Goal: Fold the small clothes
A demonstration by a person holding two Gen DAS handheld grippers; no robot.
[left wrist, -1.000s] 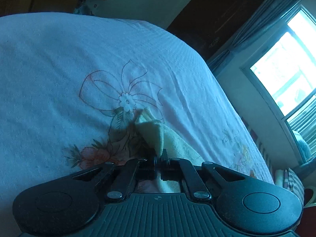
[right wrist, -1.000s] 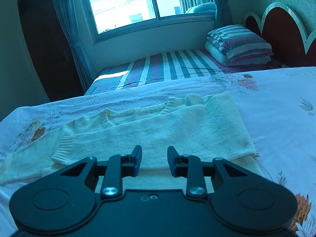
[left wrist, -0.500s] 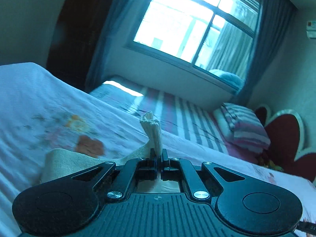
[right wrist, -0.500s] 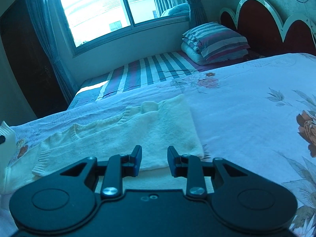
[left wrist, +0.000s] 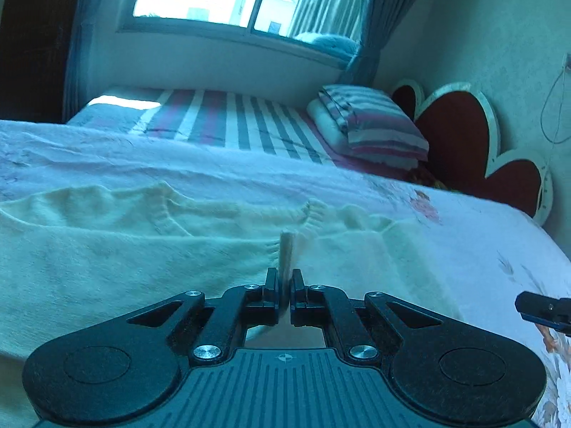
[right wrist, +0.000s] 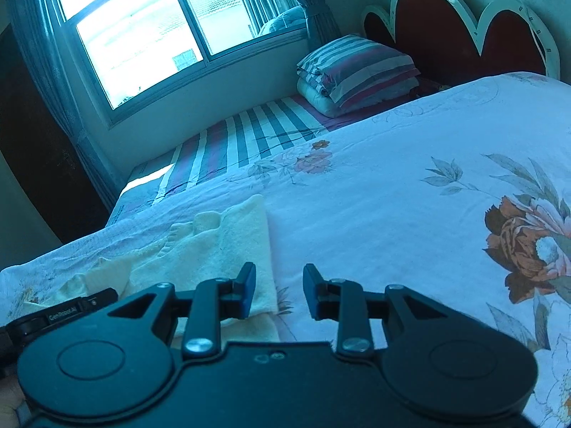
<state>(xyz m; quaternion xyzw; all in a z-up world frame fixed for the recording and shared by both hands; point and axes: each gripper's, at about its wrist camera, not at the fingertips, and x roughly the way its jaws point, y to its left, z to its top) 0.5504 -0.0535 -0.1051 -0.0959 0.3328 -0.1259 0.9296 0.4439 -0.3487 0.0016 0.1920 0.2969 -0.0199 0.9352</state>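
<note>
In the left wrist view we see our left gripper at the lower centre of the frame, its jaws clenched on a thin upright strip of the cream sweater; the pinched strip stands up between the jaws, slightly blurred, so we cannot tell which part of the garment it is. The sweater spreads flat across the middle and left of that frame on the floral bedspread, its ribbed neckline showing toward the upper centre; at the far right edge of the same frame a dark tip of our right gripper pokes in, apart from the sweater.

In the right wrist view the right gripper sits at the lower centre with its jaws released and spread, holding nothing; its left jaw lies over the right edge of the sweater, while the other hangs over bare bedspread. The sweater occupies the lower left of this frame, and part of the left gripper shows at the left edge beside it. A large printed flower lies at the right; the striped pillow and the window fill the upper part.
</note>
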